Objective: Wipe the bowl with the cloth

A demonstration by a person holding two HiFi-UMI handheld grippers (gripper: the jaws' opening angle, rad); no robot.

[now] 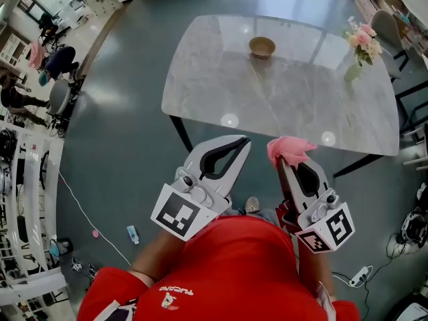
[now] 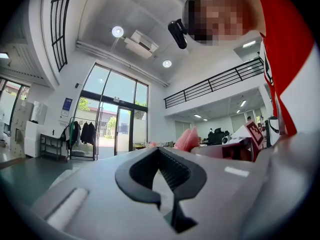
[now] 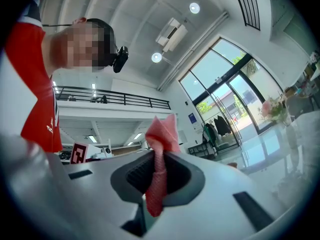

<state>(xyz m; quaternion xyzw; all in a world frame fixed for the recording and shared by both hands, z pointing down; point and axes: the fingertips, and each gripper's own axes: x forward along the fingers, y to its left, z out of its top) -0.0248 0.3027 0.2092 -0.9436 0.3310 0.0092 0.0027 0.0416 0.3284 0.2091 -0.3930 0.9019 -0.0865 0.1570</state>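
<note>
Your right gripper (image 1: 286, 167) pinches the pink cloth (image 1: 289, 150) tight, in the air by the near edge of the table (image 1: 214, 85), your left gripper (image 1: 242, 143) there too, jaws fully together with nothing between, the bowl (image 1: 262, 46) stands near the table's far edge, untouched

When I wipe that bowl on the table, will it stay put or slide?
The bowl looks small and likely light; standing free on the glossy table, it may slide when pushed. Its low, wide shape probably resists tipping.
</note>
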